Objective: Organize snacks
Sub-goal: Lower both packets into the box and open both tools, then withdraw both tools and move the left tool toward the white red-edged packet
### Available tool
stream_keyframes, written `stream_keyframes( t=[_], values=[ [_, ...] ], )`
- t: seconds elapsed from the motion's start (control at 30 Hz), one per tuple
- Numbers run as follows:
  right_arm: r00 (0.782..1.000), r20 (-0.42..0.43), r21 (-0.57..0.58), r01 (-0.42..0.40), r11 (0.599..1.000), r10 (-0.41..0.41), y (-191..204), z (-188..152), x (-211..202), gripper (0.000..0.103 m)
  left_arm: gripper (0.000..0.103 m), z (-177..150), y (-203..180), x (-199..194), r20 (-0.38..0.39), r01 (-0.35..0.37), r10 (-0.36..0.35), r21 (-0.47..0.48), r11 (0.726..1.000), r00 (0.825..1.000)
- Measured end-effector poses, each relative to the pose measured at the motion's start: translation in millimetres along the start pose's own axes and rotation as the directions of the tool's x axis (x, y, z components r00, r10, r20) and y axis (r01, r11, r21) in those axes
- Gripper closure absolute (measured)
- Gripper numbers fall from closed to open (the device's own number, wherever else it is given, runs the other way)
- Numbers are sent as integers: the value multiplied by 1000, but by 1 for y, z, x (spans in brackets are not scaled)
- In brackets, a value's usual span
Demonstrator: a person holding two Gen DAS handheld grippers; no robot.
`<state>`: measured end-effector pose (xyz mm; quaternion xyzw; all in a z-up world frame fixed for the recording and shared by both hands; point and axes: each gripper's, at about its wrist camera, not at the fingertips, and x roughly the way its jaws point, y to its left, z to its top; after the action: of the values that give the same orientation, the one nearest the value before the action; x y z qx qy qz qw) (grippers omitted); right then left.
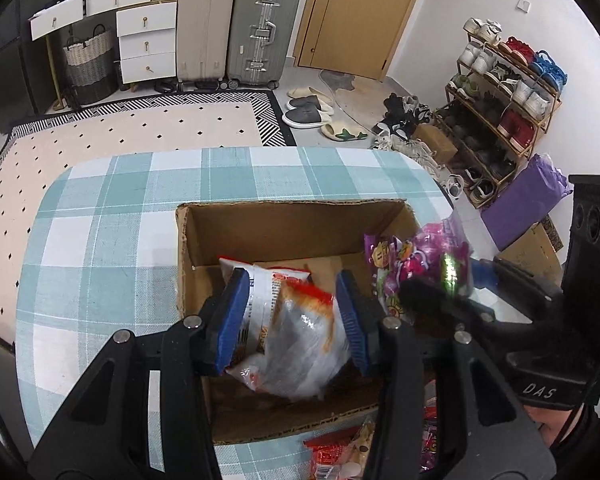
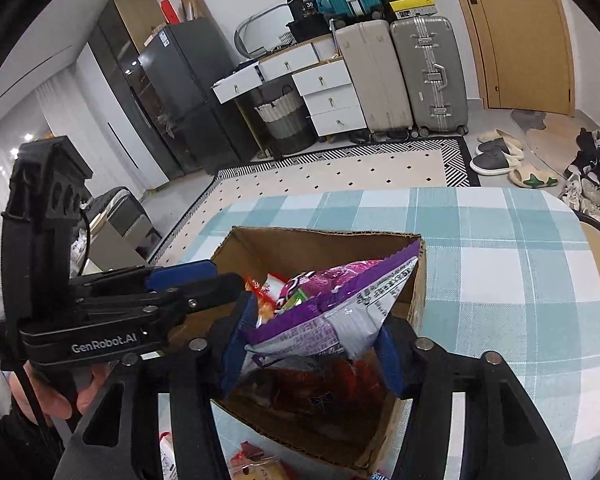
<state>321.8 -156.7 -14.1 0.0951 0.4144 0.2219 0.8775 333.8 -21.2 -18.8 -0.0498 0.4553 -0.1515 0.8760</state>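
Note:
An open cardboard box [image 1: 284, 224] stands on the checked table [image 1: 100, 240]; it also shows in the right wrist view [image 2: 324, 240]. My left gripper [image 1: 292, 312] is shut on a white and red snack bag [image 1: 296, 344], held over the box's inside. My right gripper [image 2: 312, 344] is shut on a purple and silver snack bag [image 2: 340, 308], held above the box. In the left wrist view the right gripper [image 1: 452, 288] and its purple bag [image 1: 416, 264] are at the box's right side. The left gripper [image 2: 204, 280] shows at the box's left in the right wrist view.
More red snack packets [image 1: 340, 456] lie on the table in front of the box, also in the right wrist view [image 2: 256, 464]. A red packet [image 2: 316, 392] lies inside the box. Beyond the table are a rug [image 1: 120, 132], suitcases [image 1: 236, 28] and a shoe rack [image 1: 500, 108].

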Motion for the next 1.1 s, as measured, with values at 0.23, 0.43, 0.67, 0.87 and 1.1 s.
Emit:
stream_keyframes(
  t=[0.23, 0.43, 0.67, 0.87, 1.1],
  values=[
    [998, 19, -54, 59, 997, -58, 7, 1, -8, 34, 48, -9, 4, -31, 40, -15, 15, -7, 1000, 999],
    [997, 70, -68, 49, 996, -45, 19, -4, -35, 30, 41, -22, 0, -67, 86, -29, 29, 3, 1000, 996],
    [988, 156, -122, 31, 992, -12, 48, -19, -84, 25, 38, -45, -16, -112, 159, -80, 72, 39, 996, 985],
    [972, 235, -149, 13, 989, 23, 72, -37, -130, 17, 23, -68, -30, -155, 247, -120, 103, 56, 991, 964],
    [948, 312, -171, -10, 985, 64, 92, -73, -174, 12, 23, -102, -43, -200, 312, -155, 131, 55, 986, 941]
  ],
)
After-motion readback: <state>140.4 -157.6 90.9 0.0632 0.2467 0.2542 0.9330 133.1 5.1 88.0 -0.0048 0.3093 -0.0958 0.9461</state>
